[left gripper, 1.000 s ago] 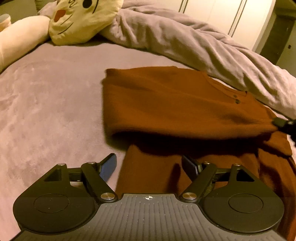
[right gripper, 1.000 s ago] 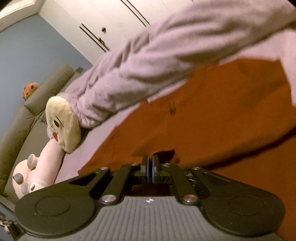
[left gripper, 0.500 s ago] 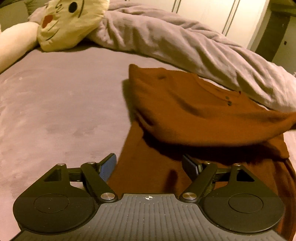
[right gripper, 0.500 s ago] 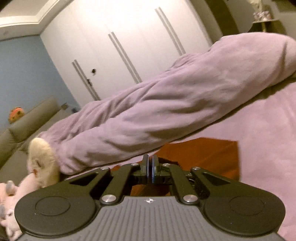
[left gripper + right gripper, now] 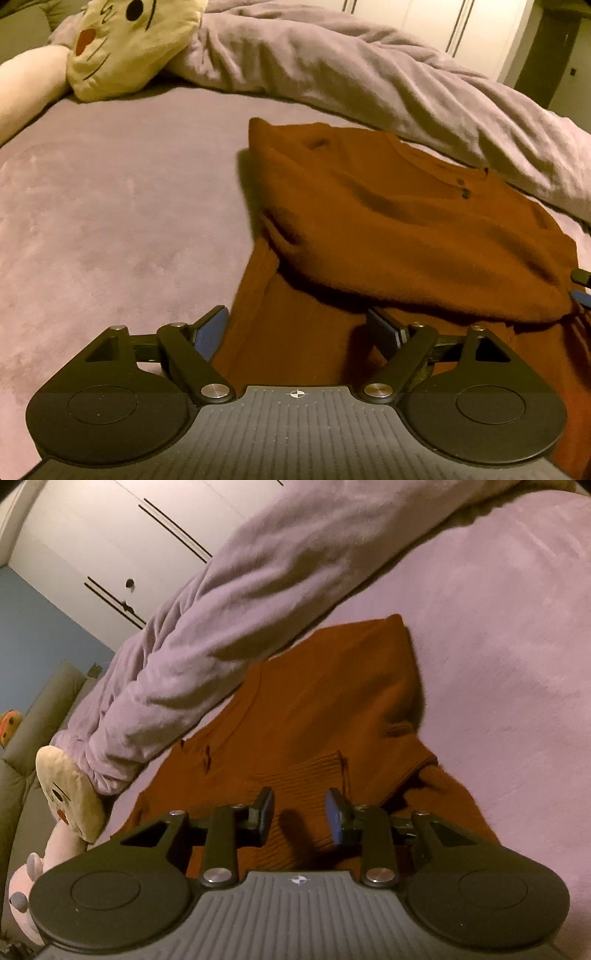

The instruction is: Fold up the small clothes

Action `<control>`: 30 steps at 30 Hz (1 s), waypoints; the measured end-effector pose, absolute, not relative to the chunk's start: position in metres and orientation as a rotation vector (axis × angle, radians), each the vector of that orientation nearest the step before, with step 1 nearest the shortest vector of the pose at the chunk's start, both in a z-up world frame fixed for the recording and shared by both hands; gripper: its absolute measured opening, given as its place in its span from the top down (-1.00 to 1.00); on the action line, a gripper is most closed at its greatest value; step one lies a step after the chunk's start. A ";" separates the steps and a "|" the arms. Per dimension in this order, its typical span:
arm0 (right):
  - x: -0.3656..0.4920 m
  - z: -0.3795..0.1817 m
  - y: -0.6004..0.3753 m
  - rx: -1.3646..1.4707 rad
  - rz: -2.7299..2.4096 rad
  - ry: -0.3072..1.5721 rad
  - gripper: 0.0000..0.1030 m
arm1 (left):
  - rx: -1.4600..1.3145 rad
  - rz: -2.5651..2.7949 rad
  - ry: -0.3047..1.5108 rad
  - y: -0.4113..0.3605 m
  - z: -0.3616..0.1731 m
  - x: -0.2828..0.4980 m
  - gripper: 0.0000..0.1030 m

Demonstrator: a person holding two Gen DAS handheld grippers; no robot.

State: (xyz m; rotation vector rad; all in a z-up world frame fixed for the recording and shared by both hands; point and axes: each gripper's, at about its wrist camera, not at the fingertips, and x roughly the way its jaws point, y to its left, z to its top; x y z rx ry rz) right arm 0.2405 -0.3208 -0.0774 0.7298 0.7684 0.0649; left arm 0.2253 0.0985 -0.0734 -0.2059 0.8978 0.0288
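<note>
Nearest the left wrist camera, the left gripper [image 5: 297, 330] stands wide open over the lower part of the rust-brown sweater [image 5: 399, 229], its pads clear of the cloth and gripping nothing. The right gripper [image 5: 300, 814], at the sweater's right edge, has just been opening; its jaws stand partly apart above the ribbed knit with nothing pinched between them. Beyond both, the sweater lies on the mauve bedspread [image 5: 110, 192], its upper half laid over the lower part. One fold looks done; judging by the loose lower cloth, more folding remains. Past the sweater lies the rolled duvet [image 5: 369, 74], with a plush pillow [image 5: 129, 40] at its left end.
</note>
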 end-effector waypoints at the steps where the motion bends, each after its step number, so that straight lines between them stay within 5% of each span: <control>1: 0.240 -0.079 -0.320 0.735 0.074 0.777 0.42 | -0.205 0.029 0.901 0.099 -0.074 0.225 -0.68; 3: 0.239 -0.078 -0.322 0.734 0.058 0.789 0.42 | -0.205 0.026 0.900 0.099 -0.074 0.223 -0.68; 7: 0.239 -0.071 -0.325 0.677 0.043 0.774 0.03 | -0.206 0.027 0.906 0.100 -0.075 0.224 -0.70; 18: 0.253 -0.083 -0.328 0.694 0.059 0.840 0.10 | -0.196 0.031 0.910 0.096 -0.077 0.225 -0.74; 21: 0.256 -0.083 -0.321 0.653 0.078 0.852 0.34 | -0.197 0.036 0.909 0.095 -0.076 0.227 -0.74; 24: 0.259 -0.079 -0.311 0.578 0.083 0.851 0.87 | -0.201 0.050 0.904 0.094 -0.074 0.228 -0.74; 30: 0.255 -0.044 -0.296 0.397 0.045 0.723 0.92 | -0.191 0.056 0.868 0.095 -0.062 0.238 -0.74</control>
